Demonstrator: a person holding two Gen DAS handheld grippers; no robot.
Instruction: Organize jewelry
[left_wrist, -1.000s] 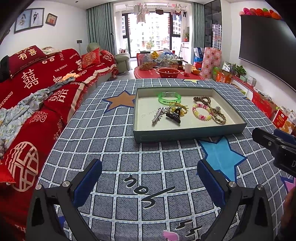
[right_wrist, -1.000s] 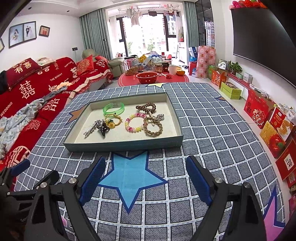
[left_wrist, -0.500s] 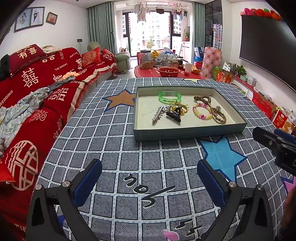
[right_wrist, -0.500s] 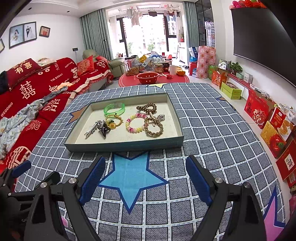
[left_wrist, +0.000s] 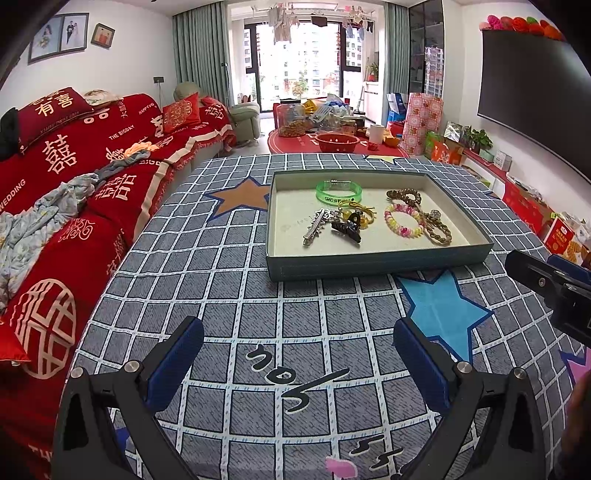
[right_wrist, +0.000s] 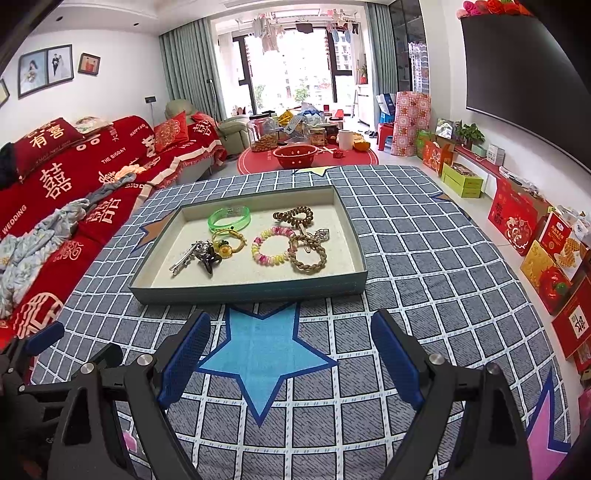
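Observation:
A shallow teal tray (left_wrist: 376, 263) (right_wrist: 251, 291) sits on the checked cloth ahead of both grippers. In it lie a green bangle (left_wrist: 338, 191) (right_wrist: 229, 218), a silver hair clip (left_wrist: 314, 228) (right_wrist: 183, 259), a black claw clip (left_wrist: 346, 229) (right_wrist: 208, 258), a yellow ring piece (right_wrist: 229, 242), a pink-yellow bead bracelet (left_wrist: 403, 220) (right_wrist: 271, 248), a brown braided bracelet (left_wrist: 437, 232) (right_wrist: 308, 254) and a brown coil tie (left_wrist: 404, 195) (right_wrist: 293, 216). My left gripper (left_wrist: 297, 356) and right gripper (right_wrist: 290, 349) are both open and empty, well short of the tray.
The table has a blue-grey checked cloth (left_wrist: 221, 266) with star prints. A red sofa (left_wrist: 55, 177) runs along the left. Gift boxes (right_wrist: 517, 221) line the right wall. A low red table (right_wrist: 306, 155) with a red bowl stands beyond the far edge.
Both grippers have drifted very slightly; the view of the tray is almost the same. Nothing was taken hold of or moved.

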